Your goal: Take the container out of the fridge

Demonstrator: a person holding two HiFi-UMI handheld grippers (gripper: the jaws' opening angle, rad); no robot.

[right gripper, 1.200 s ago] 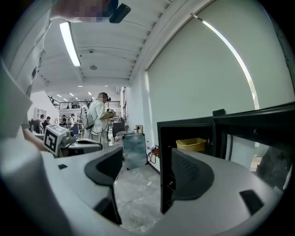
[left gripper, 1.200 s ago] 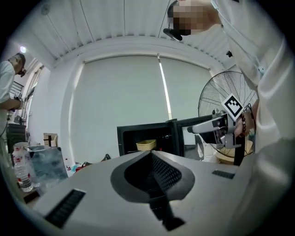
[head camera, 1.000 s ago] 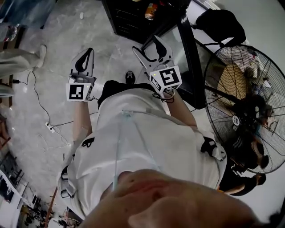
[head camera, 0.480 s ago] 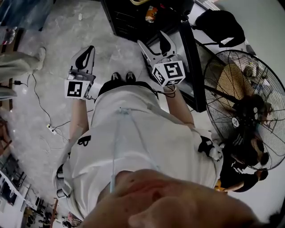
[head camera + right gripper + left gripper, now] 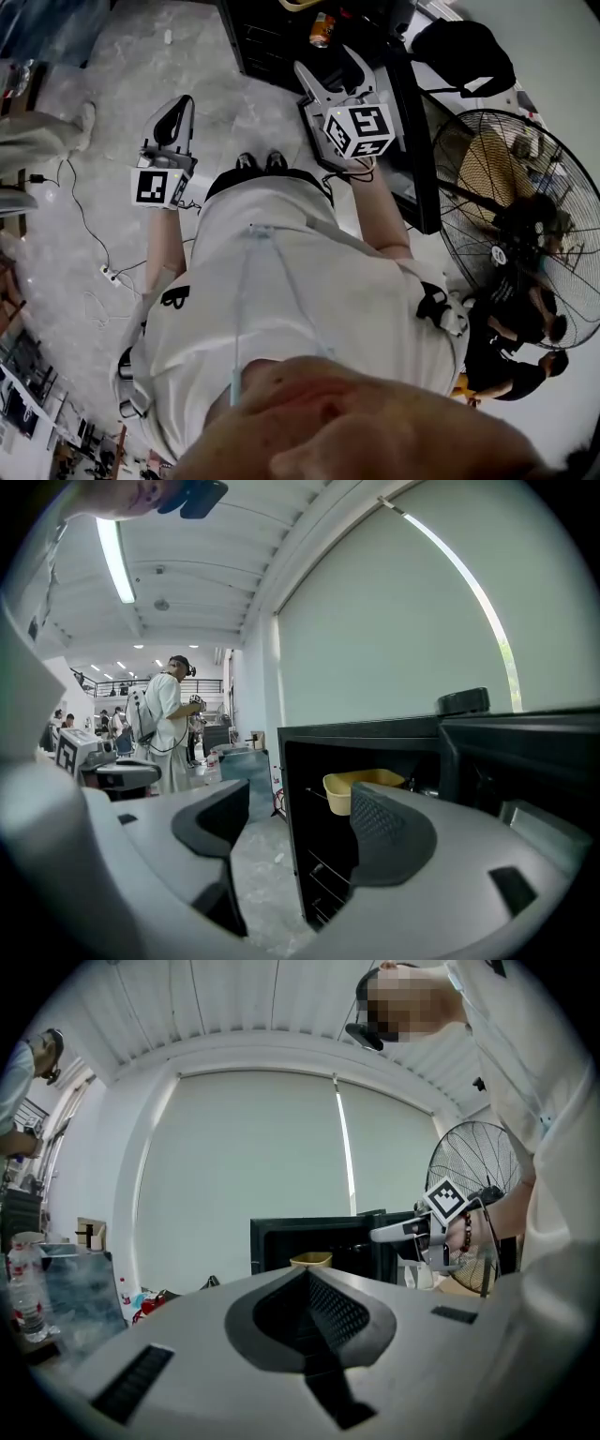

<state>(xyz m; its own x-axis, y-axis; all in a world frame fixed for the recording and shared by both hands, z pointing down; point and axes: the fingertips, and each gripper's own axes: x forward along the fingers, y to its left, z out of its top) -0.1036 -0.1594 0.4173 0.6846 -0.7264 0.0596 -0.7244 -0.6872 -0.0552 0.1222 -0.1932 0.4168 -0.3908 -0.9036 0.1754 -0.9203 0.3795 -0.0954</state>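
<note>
Left gripper (image 5: 307, 1279) held out with grey jaws pressed together on nothing, right gripper (image 5: 300, 803) with jaws wide apart and empty before the open black fridge (image 5: 366, 733), shallow yellow plastic container (image 5: 339, 792) on an upper shelf inside.

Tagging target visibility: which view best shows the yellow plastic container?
Right gripper view: the yellow plastic container sits clear inside the open black fridge. Left gripper view shows it small, far off; head view, only a sliver at top.

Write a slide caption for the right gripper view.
Open right tongs face the yellow plastic container inside the open black fridge.
</note>
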